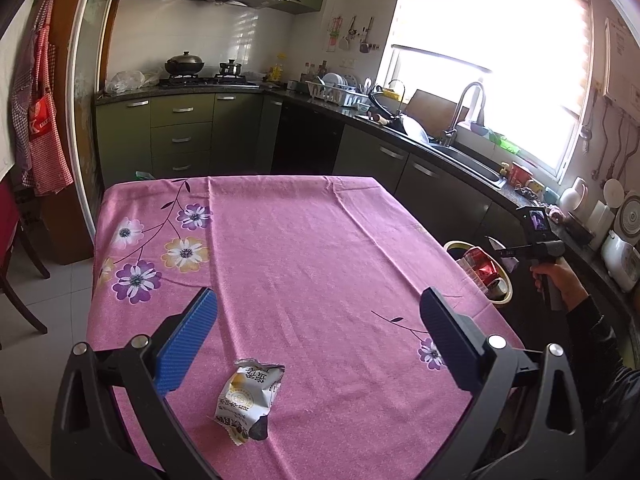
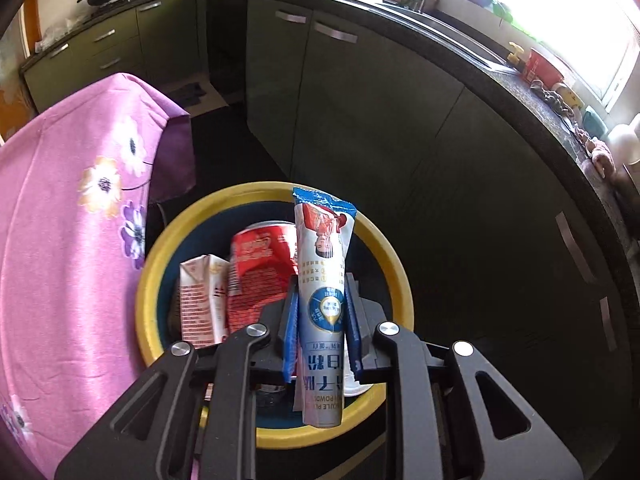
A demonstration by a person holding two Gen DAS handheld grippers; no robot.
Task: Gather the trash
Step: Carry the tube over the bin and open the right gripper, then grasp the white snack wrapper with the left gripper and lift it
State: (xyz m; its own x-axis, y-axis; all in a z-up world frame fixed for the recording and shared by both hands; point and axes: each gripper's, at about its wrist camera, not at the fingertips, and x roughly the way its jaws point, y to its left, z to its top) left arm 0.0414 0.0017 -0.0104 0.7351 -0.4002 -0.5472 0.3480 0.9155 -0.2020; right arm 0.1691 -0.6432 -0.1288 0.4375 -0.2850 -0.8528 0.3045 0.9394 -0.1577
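- A white and blue powder sachet (image 2: 324,280) is pinched between the fingers of the right gripper (image 2: 320,332), directly above the round yellow-rimmed bin (image 2: 154,280), probably so that it falls inside.
- Beside the bin, on the pink flowered bench (image 1: 304,248), a crumpled white snack wrapper (image 1: 250,402) is framed by the widely spread fingers of the left gripper (image 1: 316,340).
- A red packet (image 2: 260,264) and a small carton (image 2: 202,296) already fill the bin.

Sunlit kitchen (image 1: 500,60), green cabinets (image 1: 180,136)
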